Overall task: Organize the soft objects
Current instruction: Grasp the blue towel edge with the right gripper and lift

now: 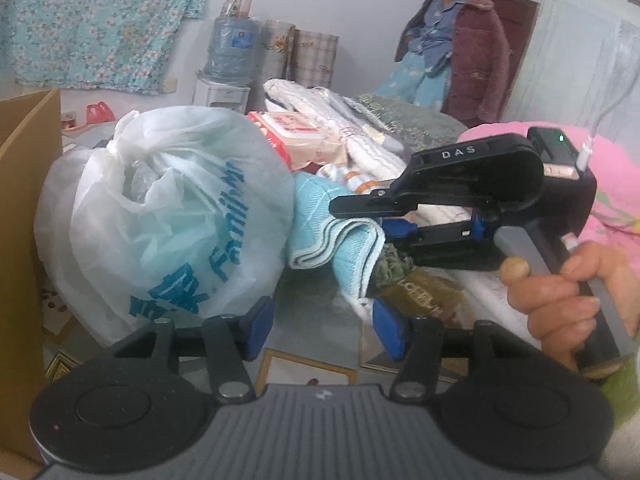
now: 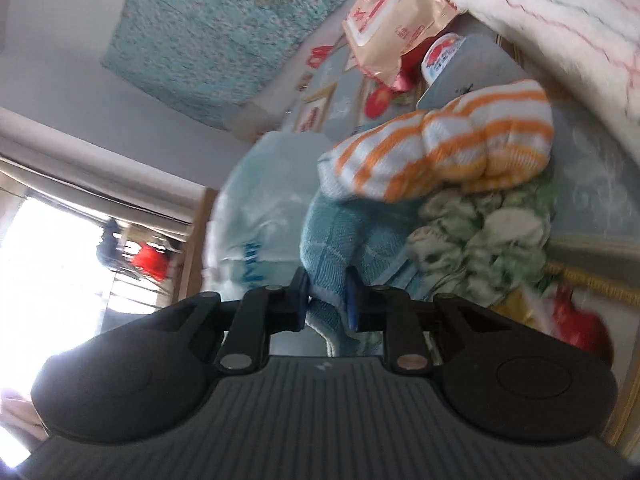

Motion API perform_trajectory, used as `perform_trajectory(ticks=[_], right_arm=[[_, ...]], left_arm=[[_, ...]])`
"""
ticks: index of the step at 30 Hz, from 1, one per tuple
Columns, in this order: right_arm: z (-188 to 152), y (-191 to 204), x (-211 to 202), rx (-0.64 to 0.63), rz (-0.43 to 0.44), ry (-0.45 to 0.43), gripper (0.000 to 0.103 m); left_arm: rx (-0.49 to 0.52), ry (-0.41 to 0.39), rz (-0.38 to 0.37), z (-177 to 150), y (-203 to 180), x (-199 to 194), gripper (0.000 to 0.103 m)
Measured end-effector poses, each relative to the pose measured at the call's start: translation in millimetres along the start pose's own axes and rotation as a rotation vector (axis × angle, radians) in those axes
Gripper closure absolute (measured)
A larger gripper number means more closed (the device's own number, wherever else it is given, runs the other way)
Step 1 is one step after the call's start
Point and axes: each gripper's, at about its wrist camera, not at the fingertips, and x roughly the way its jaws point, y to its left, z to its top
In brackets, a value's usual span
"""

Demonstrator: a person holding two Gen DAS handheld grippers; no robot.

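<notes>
A folded light blue towel [image 1: 340,236] lies among a heap of fabrics, just right of a tied white plastic bag [image 1: 168,216] with blue print. My right gripper [image 1: 376,220], held by a hand, comes in from the right and is shut on the towel's edge. In the right wrist view the towel [image 2: 332,240] is pinched between the blue pads [image 2: 300,296] of the right gripper [image 2: 327,300]. An orange-and-white striped cloth [image 2: 440,152] lies just beyond it, with a green-and-white cloth [image 2: 480,240] beside it. My left gripper [image 1: 324,332] is open below the bag, with nothing between its fingers.
A cardboard box [image 1: 24,200] stands at the left. A pack of tissues [image 1: 304,136], white quilted fabric [image 1: 360,120] and a pink quilt [image 1: 616,184] lie behind and to the right. A person [image 1: 452,52] stands at the back, near a water dispenser [image 1: 228,52].
</notes>
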Motion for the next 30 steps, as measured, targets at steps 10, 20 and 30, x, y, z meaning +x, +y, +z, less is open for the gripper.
perform_trajectory(ticks=[10, 20, 30], right_arm=[[-37.2, 23.4, -21.6, -0.058, 0.130, 0.082, 0.086], [-99.6, 19.0, -10.3, -0.060, 0.121, 0.262, 0.084], [-119.2, 6.4, -17.7, -0.062, 0.136, 0.195, 0.050]], left_arm=[[-0.014, -0.015, -0.100, -1.4, -2.3, -41.6, 0.037], [-0.040, 0.031, -0.097, -26.1, 5.0, -74.4, 0.035], [-0.034, 0.067, -0.027, -40.7, 1.8, -60.8, 0.035]])
